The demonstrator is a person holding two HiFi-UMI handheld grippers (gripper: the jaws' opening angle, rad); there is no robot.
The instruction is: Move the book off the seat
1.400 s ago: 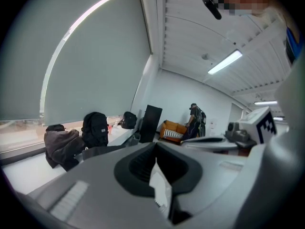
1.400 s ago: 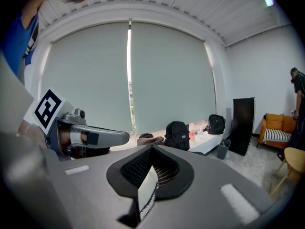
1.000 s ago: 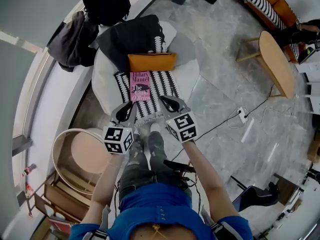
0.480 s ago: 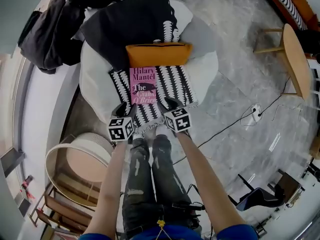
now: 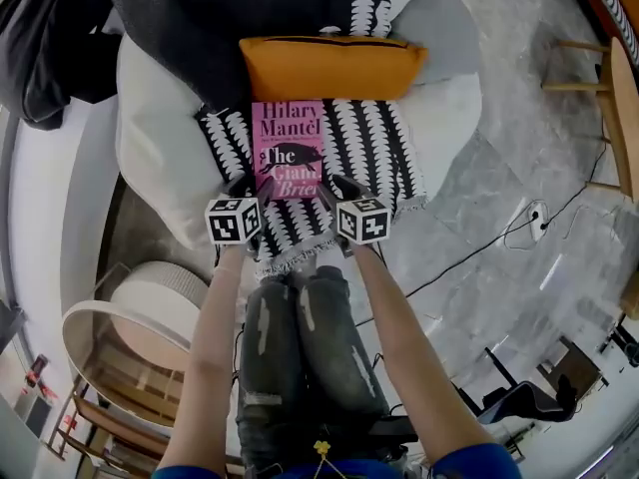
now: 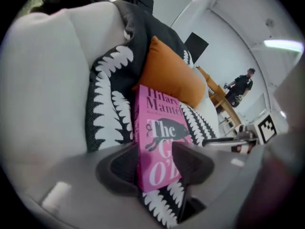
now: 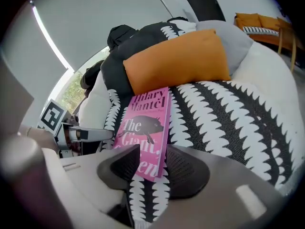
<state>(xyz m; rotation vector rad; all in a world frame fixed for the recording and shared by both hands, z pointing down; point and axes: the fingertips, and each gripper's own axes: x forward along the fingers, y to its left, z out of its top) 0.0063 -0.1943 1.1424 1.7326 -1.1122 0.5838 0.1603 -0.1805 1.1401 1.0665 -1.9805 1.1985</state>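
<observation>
**Both claws spread at the near corners of the book**

- Left claw (image 5: 252,188): jaws stand apart and have just been opening. Its own view shows the near left corner of the pink book (image 5: 288,148) in the gap. One pad is beside the book's left edge and the other is over the cover. No squeeze shows, and contact cannot be told.
- Right claw (image 5: 334,188): jaws likewise apart and just been opening. The book's near right corner lies between them, with the spine-side edge close to the right-hand pad.
- Book: lies flat and cover up, with its title readable from the person's side. It lies on the black-and-white patterned throw (image 5: 374,143) that is spread over the seat (image 5: 150,138) of a pale armchair. The two claws flank its near end.
- Beyond the book: an orange cushion (image 5: 329,66) lies across the seat and touches the book's far edge. A dark garment (image 5: 220,8) is heaped behind it.
- The person's legs (image 5: 300,337) stand just before the seat.
- A cable (image 5: 479,252) trails on the grey floor to the right.
</observation>
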